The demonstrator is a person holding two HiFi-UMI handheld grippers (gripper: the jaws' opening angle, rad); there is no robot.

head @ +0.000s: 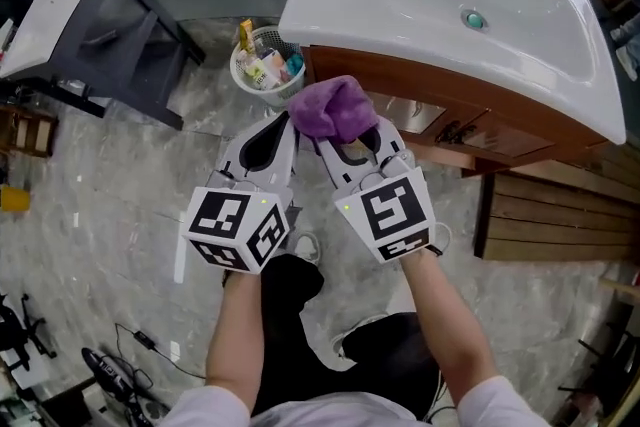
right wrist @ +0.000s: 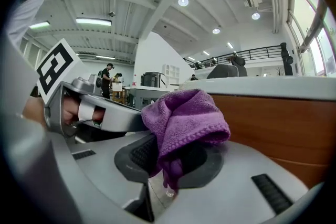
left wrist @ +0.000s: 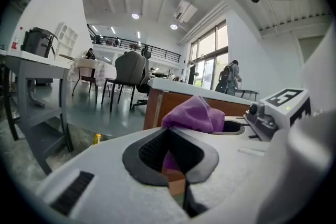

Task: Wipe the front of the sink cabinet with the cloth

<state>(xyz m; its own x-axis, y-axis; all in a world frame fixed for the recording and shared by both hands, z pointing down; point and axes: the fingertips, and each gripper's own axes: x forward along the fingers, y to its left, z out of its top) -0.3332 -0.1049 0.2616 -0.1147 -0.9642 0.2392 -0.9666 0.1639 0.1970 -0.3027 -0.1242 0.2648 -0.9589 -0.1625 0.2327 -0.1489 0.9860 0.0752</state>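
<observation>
We keep the right gripper's (head: 348, 143) jaws pinching the purple cloth (head: 335, 107), then press it flat against the sink cabinet (head: 400, 80) front, stroking evenly (left gripper's (head: 284, 122) jaws are pressed together, empty).

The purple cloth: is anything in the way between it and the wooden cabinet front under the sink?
Nothing visible does. The purple cloth, clamped in the right gripper, faces the bare wooden cabinet front. The small bin stands on the floor off to the left, clear of that path.

white bin (head: 265, 67) full of litter on marble floor (head: 120, 185); grey desk (head: 70, 5) left of it
</observation>
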